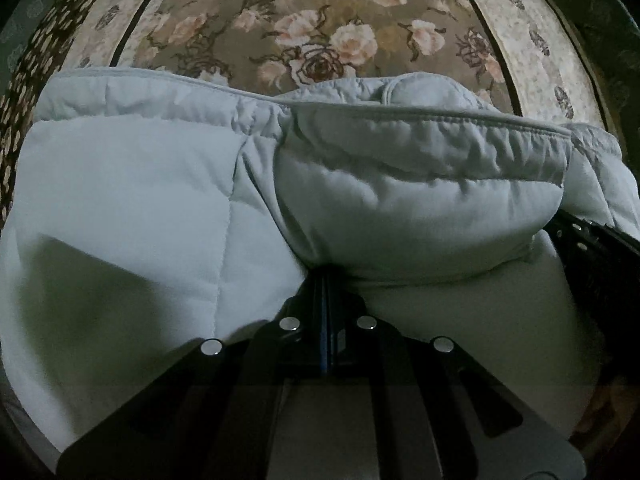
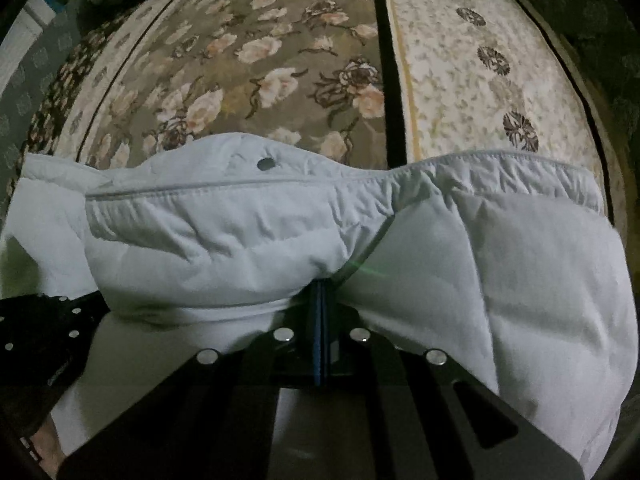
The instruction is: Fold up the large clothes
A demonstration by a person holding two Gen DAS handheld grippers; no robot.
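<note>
Jacket [image 1: 420, 204], pale blue, padded, bunched over the floral carpet [image 1: 320, 20]. Left wrist view: your left gripper [image 1: 325, 276] has its jaws pressed narrow on a puffy fold, piped hem above; the right gripper [image 1: 600, 256] shows at the frame's edge. Right wrist view: jaws likewise pinched on fabric, a snap button [image 2: 265, 164] near the hem.

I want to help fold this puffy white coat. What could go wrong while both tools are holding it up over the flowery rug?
The puffy white coat is thick and slippery-looking, and the left tool and right tool each pinch only a small bunch, so it might slip out. The tools hold it close together, so the loose sides hang down and could crumple unevenly on the flowery rug. The snap button could end up trapped inside the fold.
</note>
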